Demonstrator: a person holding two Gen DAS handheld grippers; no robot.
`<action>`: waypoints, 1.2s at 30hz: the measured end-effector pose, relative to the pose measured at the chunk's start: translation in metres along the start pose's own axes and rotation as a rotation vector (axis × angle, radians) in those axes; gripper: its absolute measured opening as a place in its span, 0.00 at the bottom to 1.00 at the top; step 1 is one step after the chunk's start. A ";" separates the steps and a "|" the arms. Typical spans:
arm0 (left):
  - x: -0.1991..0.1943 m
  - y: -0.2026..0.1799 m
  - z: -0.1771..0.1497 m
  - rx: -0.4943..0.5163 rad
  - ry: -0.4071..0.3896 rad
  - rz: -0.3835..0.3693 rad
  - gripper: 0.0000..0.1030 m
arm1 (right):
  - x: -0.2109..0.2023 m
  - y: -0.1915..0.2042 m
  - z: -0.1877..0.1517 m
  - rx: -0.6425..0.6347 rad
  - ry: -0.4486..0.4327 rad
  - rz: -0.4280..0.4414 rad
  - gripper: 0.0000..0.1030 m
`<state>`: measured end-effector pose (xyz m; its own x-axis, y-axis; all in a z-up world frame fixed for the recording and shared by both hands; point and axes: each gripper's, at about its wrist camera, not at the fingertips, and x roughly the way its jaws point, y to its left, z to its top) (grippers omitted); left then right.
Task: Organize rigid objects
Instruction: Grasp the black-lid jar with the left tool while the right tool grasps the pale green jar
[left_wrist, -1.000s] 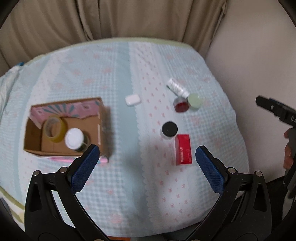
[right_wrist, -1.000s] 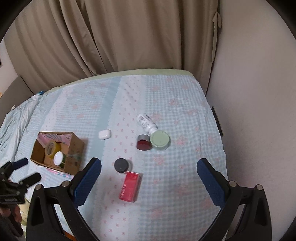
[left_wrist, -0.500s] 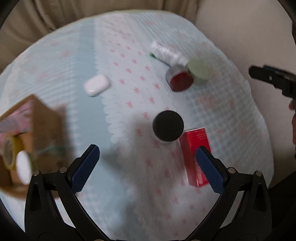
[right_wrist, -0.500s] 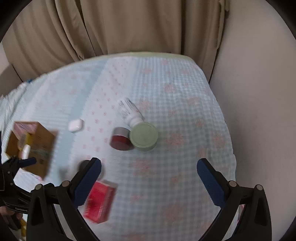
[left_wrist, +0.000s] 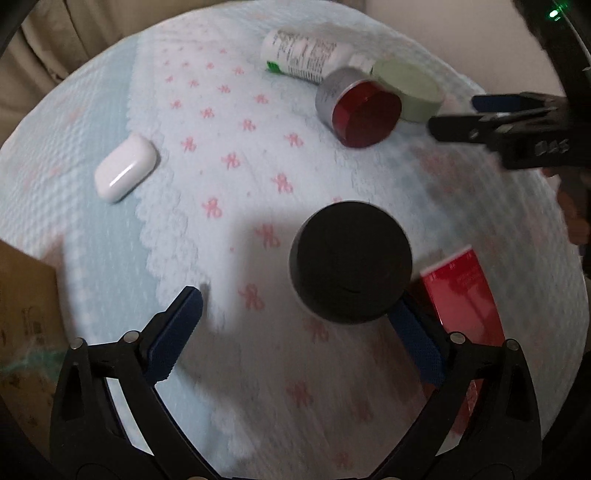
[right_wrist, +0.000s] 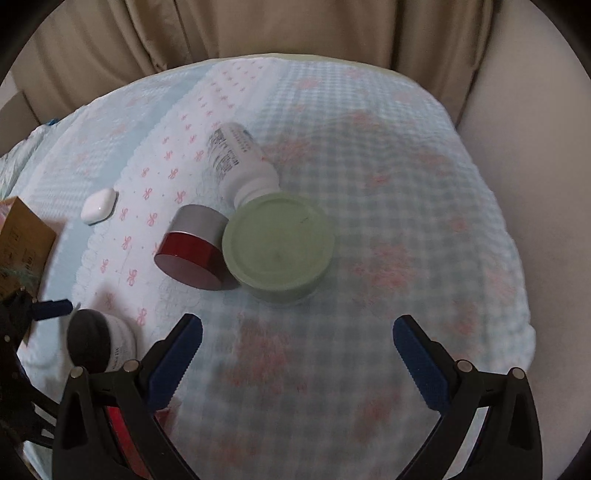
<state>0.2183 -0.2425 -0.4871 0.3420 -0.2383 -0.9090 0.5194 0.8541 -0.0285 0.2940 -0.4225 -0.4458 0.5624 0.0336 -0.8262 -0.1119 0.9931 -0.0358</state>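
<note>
A black-lidded jar (left_wrist: 351, 258) stands on the bedspread between the fingers of my left gripper (left_wrist: 295, 301), close to the right finger. The jaws are closing and the pads are not pressing on it. Beside it lies a red box (left_wrist: 461, 295). My right gripper (right_wrist: 297, 323) hangs open just in front of a pale green jar (right_wrist: 277, 240), with nothing between its fingers. Against the green jar lean a red-lidded silver jar (right_wrist: 192, 251) tipped on its side and a white bottle (right_wrist: 236, 158) lying down. A white earbud case (left_wrist: 125, 168) lies to the left.
A cardboard box (left_wrist: 22, 314) sits at the left edge of the light blue checked bedspread (right_wrist: 406, 221). Beige curtains (right_wrist: 258, 33) hang behind the bed and a pale wall (right_wrist: 535, 147) runs along its right side.
Both grippers have come down towards the bedspread, so the objects look much larger. The left now straddles the black-lidded jar and the right hangs in front of the green jar.
</note>
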 end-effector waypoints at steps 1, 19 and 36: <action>0.001 0.000 0.002 -0.001 -0.008 -0.003 0.96 | 0.005 0.000 0.001 -0.013 -0.005 0.003 1.00; 0.011 -0.020 0.029 0.155 -0.005 -0.053 0.53 | 0.055 0.012 0.039 -0.374 0.029 0.083 0.69; -0.008 0.006 0.035 0.024 -0.032 -0.015 0.53 | 0.033 0.024 0.035 -0.291 0.050 0.047 0.64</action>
<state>0.2455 -0.2516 -0.4654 0.3589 -0.2659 -0.8947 0.5428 0.8393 -0.0317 0.3390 -0.3938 -0.4542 0.5108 0.0662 -0.8571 -0.3715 0.9161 -0.1507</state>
